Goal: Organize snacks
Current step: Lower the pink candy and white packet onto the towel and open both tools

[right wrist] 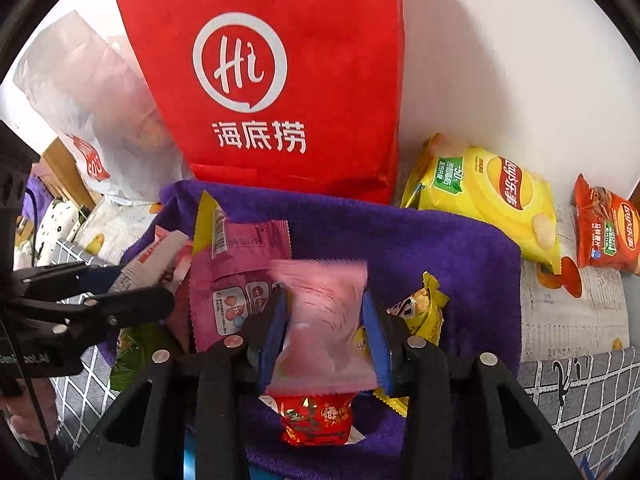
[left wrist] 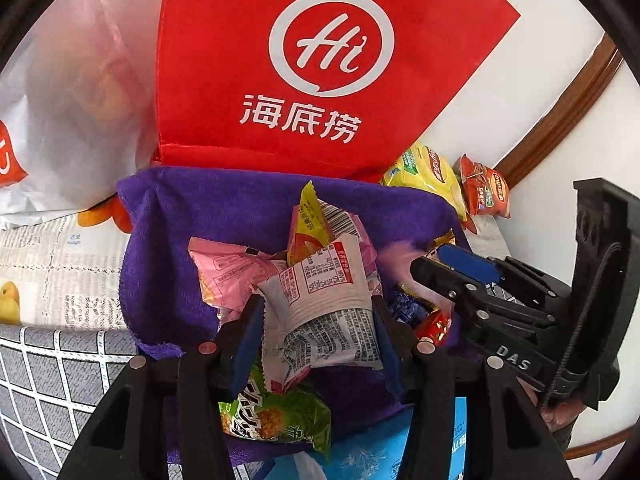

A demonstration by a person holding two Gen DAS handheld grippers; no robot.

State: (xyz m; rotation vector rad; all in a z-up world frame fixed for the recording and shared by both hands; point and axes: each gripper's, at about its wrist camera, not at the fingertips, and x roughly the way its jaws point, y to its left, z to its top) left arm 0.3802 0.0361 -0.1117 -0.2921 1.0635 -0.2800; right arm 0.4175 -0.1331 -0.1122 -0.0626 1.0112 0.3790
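My left gripper [left wrist: 320, 320] is shut on a crumpled white snack packet [left wrist: 324, 304] printed with a nutrition table, held over a purple towel [left wrist: 168, 240]. Pink packets [left wrist: 228, 272] and a yellow one [left wrist: 310, 216] lie behind it, and a green pineapple packet [left wrist: 280, 416] lies below. My right gripper [right wrist: 326, 320] stands over the same towel [right wrist: 440, 248]. A pale pink packet [right wrist: 324, 320] sits blurred between its blue pads [right wrist: 272, 328], loose. Under it lie a red candy [right wrist: 316, 420] and a yellow packet [right wrist: 420, 308]. Each gripper shows in the other's view, the right one [left wrist: 448, 280] and the left one [right wrist: 132, 284].
A red non-woven bag [left wrist: 320, 60] with a white logo stands behind the towel. A white plastic bag [left wrist: 72, 100] is to its left. A yellow crisps bag [right wrist: 488, 196] and a red one [right wrist: 608, 232] lie at the right by the white wall. A grey grid-patterned cloth [right wrist: 580, 392] covers the surface.
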